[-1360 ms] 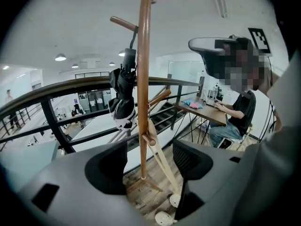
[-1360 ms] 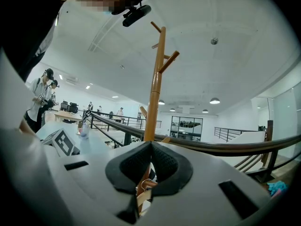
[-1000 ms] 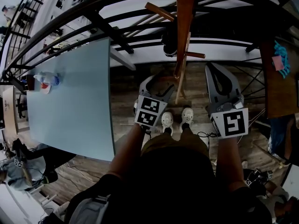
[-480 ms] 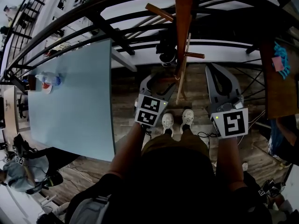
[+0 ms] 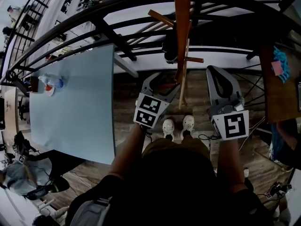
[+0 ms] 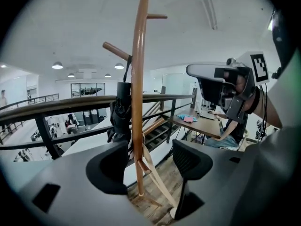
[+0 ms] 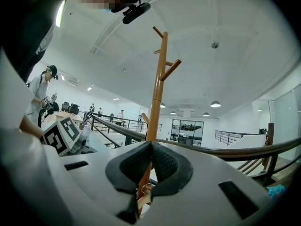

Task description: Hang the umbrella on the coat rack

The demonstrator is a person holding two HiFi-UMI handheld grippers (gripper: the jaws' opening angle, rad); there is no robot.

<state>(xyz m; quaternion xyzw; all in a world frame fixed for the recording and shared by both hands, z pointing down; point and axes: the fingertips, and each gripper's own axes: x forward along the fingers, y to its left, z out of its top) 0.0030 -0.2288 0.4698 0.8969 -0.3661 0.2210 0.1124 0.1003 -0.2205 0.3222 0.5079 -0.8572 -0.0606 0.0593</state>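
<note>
The wooden coat rack (image 5: 182,13) stands right in front of me by the railing. A folded black umbrella (image 5: 170,44) hangs from one of its pegs, free of both grippers. In the left gripper view the umbrella (image 6: 121,113) dangles beside the pole (image 6: 138,79), beyond the jaws. My left gripper (image 5: 162,84) is open and empty, its jaws either side of the pole's lower part in the left gripper view (image 6: 148,166). My right gripper (image 5: 215,73) is to the right of the rack, shut with nothing in it (image 7: 151,149). The pole (image 7: 157,88) rises behind its pads.
A pale blue table (image 5: 75,102) stands on the left with a bottle (image 5: 49,83) on it. A black railing (image 5: 117,4) curves behind the rack. At the right is a brown desk (image 5: 277,88) with a blue cloth (image 5: 281,62). My shoes (image 5: 176,124) stand on wooden floor.
The view has shifted slightly and the left gripper has edged up toward the rack. The umbrella stays hanging on the peg; both grippers keep their states.
</note>
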